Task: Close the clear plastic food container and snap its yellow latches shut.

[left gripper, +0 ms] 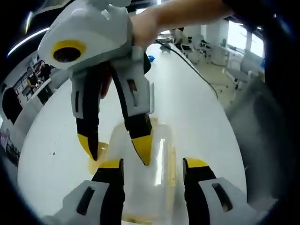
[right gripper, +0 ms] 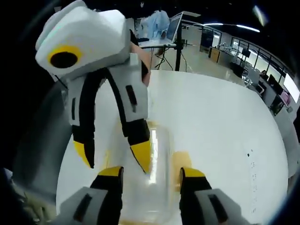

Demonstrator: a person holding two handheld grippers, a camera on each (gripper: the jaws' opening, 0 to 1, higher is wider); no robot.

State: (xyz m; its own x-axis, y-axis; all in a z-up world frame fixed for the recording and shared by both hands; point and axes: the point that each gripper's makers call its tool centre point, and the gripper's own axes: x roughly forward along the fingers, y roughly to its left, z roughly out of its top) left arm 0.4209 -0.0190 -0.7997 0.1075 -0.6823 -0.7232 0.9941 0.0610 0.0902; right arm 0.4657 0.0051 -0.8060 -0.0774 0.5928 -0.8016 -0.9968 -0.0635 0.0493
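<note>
One clear container on white table, lid down, contents not discernible, yellow latches at its sides. Left gripper and right gripper spread open over container, gripping nothing.

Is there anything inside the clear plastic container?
The clear container looks empty: white table shows through. Its near end is hidden behind the left hand-held gripper, so contents there can't be ruled out.
</note>
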